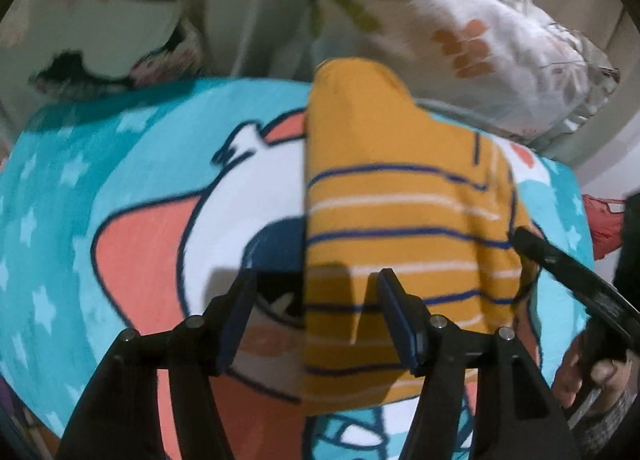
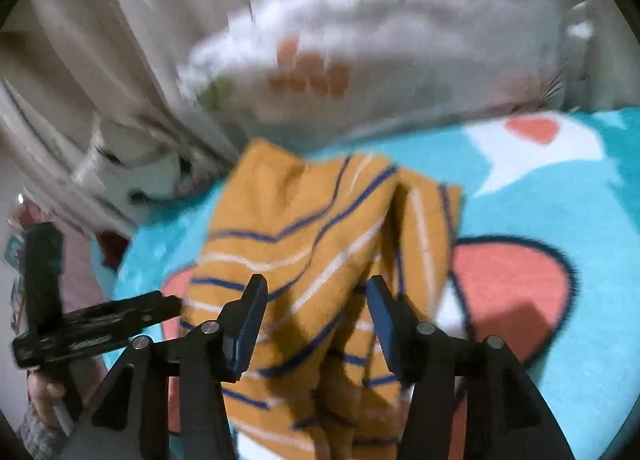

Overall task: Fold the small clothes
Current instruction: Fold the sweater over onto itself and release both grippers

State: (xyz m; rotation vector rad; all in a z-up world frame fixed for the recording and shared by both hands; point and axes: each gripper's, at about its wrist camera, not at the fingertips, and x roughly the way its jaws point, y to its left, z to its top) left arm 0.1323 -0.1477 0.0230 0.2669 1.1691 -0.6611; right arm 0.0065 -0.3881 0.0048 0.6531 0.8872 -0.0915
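While spread on the blanket (image 1: 80, 188), striped garment (image 1: 392, 196) beneath both grippers' (image 1: 316, 280) (image 2: 316, 288) released fingers.

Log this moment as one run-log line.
stage: folding | item: striped mustard garment lying on blanket | left gripper: open, above garment | right gripper: open, above garment

A bedroom in a home: a bed spread with a turquoise cartoon blanket (image 1: 100, 188), a rumpled white quilt (image 1: 480, 32) with leaf prints heaped behind it, and pale curtains (image 2: 100, 60) hanging beside it.
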